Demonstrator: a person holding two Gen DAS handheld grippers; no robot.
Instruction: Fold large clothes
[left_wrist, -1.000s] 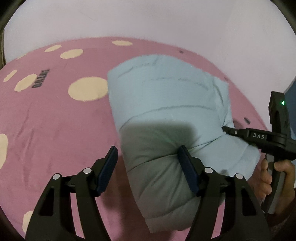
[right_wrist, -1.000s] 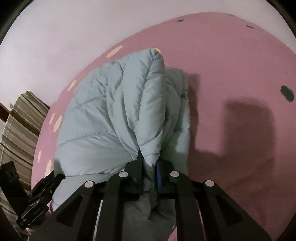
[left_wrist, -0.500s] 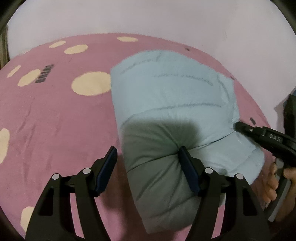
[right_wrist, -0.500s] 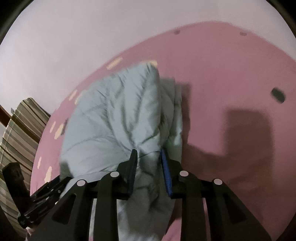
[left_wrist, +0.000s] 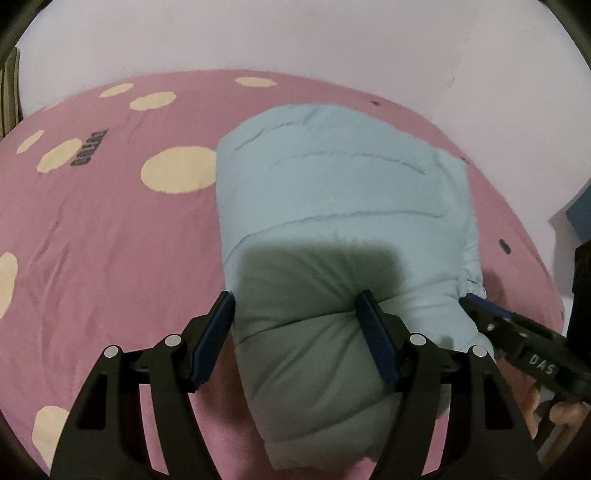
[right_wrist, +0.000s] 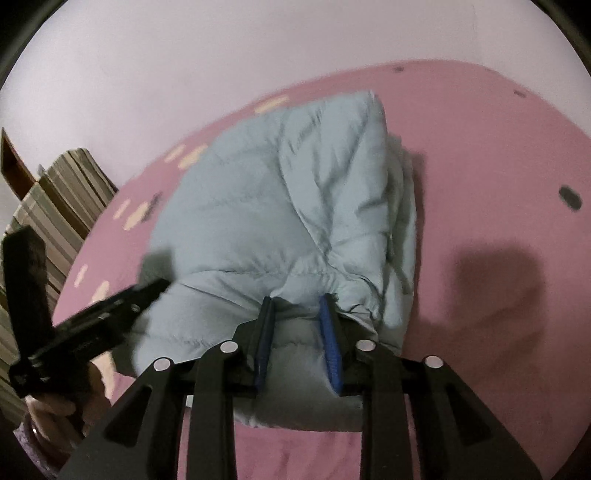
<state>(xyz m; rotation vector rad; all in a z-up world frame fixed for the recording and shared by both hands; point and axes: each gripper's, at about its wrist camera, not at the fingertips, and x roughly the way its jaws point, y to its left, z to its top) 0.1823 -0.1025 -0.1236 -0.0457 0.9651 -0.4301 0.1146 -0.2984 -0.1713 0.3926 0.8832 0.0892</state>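
Left wrist view: your left gripper (left_wrist: 295, 314) is standing wide apart astride the puffy down jacket (left_wrist: 332, 206), not squeezing. Your right gripper (right_wrist: 297, 317), jaws just opening, is straddling its hem loosely. Light, springy, slippery stuff; pinch a gathered edge.

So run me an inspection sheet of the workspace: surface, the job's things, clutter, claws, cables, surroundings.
Surface: pink bedspread with cream spots.
Job's things: pale blue puffer jacket, folded into a thick bundle on the bedspread.
Clutter: nothing seen.
Claws: left claw open, jaws straddling the jacket's near end; right claw has just been opening, jacket fabric between its jaws, grip unclear.
Cables: nothing seen.
Surroundings: white wall behind; striped fabric at one side.
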